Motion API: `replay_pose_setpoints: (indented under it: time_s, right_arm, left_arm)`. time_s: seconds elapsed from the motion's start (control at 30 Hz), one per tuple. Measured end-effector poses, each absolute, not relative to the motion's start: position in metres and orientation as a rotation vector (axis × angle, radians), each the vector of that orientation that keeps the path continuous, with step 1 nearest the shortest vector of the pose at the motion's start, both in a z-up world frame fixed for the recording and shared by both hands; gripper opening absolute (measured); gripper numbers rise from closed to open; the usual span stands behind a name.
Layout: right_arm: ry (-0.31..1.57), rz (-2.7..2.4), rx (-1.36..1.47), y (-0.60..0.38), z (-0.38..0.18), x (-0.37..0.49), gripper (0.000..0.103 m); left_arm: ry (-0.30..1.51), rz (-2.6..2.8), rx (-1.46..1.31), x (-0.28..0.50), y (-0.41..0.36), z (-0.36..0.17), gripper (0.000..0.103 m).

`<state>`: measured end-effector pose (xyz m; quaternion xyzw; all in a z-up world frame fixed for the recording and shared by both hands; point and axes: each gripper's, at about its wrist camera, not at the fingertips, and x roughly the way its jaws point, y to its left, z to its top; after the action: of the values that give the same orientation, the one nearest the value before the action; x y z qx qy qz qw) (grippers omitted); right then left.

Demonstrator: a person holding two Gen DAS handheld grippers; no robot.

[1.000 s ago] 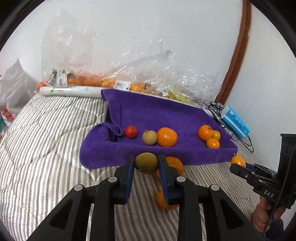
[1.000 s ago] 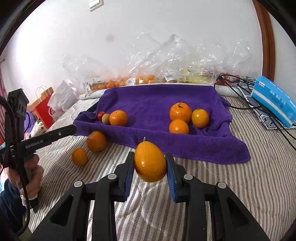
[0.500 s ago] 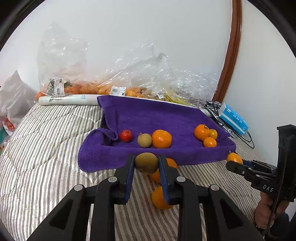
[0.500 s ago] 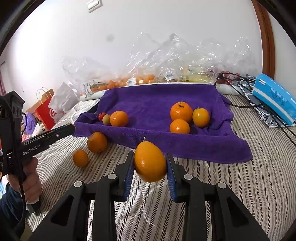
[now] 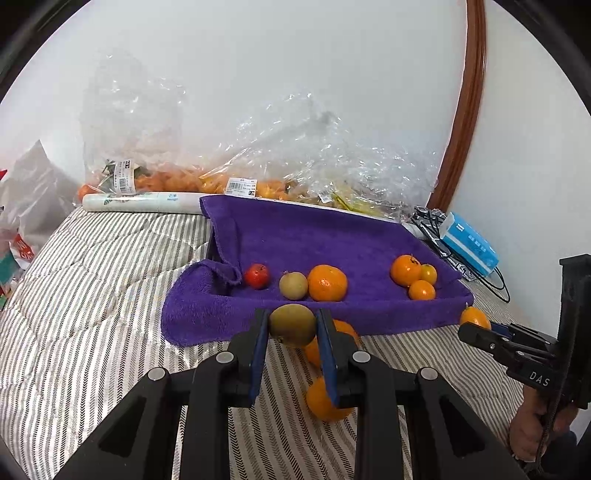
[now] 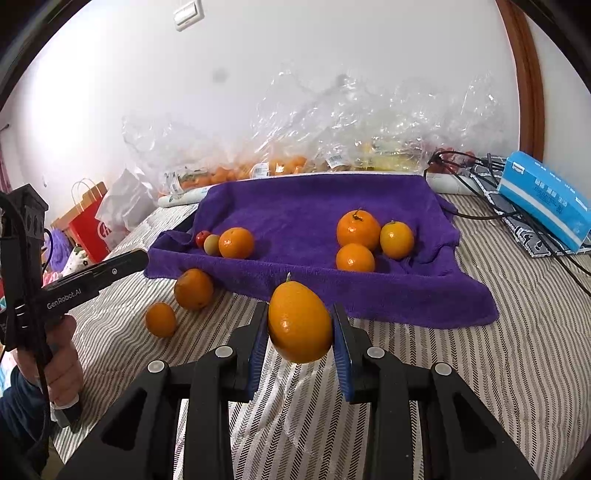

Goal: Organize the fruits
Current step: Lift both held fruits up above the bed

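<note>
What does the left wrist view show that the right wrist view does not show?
Only the left wrist view: the greenish-brown fruit clamped in the left hand-held gripper.

Only the right wrist view: a wall switch and a red paper bag.

Both: the purple towel bearing six fruits, the blue tissue pack, and the orange fruit in the right hand-held gripper.

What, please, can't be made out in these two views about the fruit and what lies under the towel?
- Left view: two oranges on the bed, partly hidden by the left gripper.
- Both views: what props the purple towel stays covered.
- Both views: fruit in the plastic bags, blurred by crinkled film.
</note>
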<state>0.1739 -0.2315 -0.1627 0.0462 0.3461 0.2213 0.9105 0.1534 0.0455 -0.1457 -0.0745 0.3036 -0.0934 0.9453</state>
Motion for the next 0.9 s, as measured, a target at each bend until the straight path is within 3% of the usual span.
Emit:
replay_pose_setpoints:
  time_s: [0.9]
  right_arm:
    - [0.662, 0.45, 0.158, -0.2406, -0.1588, 0.1707, 0.033]
  left_arm:
    - [0.59, -0.146, -0.16, 0.1539, 0.0506, -0.1441, 0.025]
